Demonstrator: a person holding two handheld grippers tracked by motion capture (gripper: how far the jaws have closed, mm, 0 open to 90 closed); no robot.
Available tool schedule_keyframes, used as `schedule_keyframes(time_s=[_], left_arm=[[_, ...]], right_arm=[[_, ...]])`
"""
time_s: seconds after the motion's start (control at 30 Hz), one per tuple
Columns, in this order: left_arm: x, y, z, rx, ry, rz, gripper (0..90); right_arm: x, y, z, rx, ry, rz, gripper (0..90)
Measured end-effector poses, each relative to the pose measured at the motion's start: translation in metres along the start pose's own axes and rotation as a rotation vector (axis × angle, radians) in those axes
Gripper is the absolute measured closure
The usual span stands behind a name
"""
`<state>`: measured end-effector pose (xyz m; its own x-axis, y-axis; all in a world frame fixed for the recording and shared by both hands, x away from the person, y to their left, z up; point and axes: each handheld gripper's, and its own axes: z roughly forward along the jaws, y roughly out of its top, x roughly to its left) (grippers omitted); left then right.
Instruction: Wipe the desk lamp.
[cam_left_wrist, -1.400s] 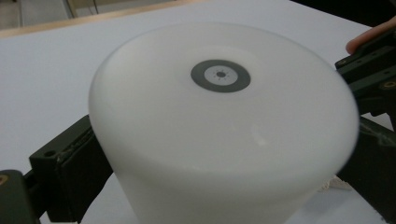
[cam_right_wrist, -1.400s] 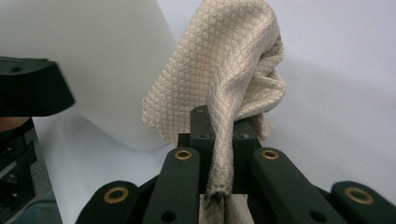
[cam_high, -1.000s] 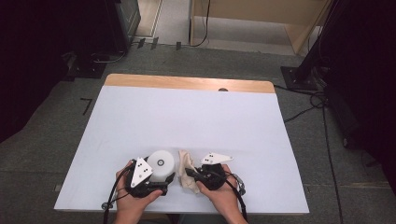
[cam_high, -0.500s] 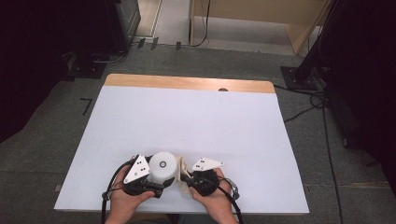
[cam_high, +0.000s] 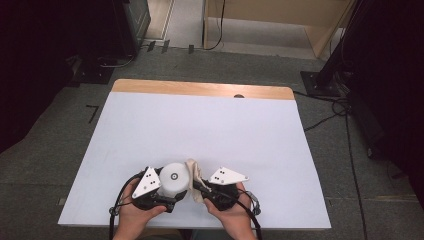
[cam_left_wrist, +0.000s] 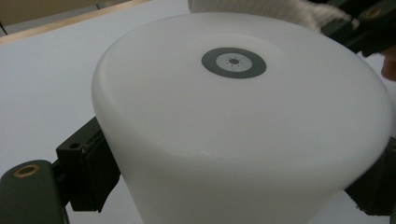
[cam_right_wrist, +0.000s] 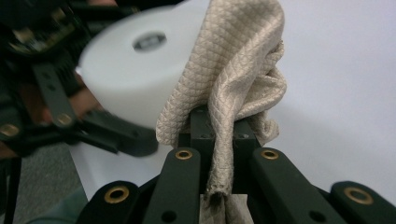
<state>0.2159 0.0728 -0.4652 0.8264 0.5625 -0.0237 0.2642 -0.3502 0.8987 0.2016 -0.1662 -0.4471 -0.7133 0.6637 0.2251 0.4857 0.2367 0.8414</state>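
One white cup (cam_high: 174, 179), one beige cloth (cam_high: 195, 175).

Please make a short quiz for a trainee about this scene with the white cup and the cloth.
1. True or false: the left hand-held gripper is shut on the white plastic upside-down cup.
2. What does the right hand-held gripper hold? A) beige quilted cloth B) a sponge C) nothing
3. Fill in: the cloth touches the cup's ____.

Key: 1 true; 2 A; 3 side.
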Motion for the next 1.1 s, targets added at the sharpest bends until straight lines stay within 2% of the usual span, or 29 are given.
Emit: schedule_keyframes(time_s=[0.27,0.37,0.5,0.7,0.97,1.03,1.1], left_arm=[[-0.001,-0.001,0.0,-0.006,0.008,-0.01,7.8],[-0.001,-0.001,0.0,-0.006,0.008,-0.011,7.8],[-0.001,-0.002,0.0,-0.012,0.009,-0.013,7.8],[-0.001,-0.003,0.001,-0.02,0.014,-0.02,7.7],[-0.003,-0.003,0.001,-0.027,0.023,-0.02,7.7],[-0.003,-0.003,0.001,-0.027,0.023,-0.021,7.7],[-0.003,-0.003,0.001,-0.027,0.025,-0.022,7.7]], right_arm=[[-0.013,-0.021,0.022,0.124,0.02,0.067,85.1],[-0.016,-0.027,0.027,0.155,0.021,0.081,85.0],[-0.018,-0.028,0.029,0.164,0.029,0.09,85.0],[-0.014,-0.025,0.027,0.15,0.008,0.069,85.1],[-0.005,-0.001,0.002,0.023,0.028,0.037,85.0],[-0.002,0.004,-0.003,0.012,0.022,0.016,85.0],[-0.002,0.004,-0.002,0.023,0.027,0.019,85.0]])
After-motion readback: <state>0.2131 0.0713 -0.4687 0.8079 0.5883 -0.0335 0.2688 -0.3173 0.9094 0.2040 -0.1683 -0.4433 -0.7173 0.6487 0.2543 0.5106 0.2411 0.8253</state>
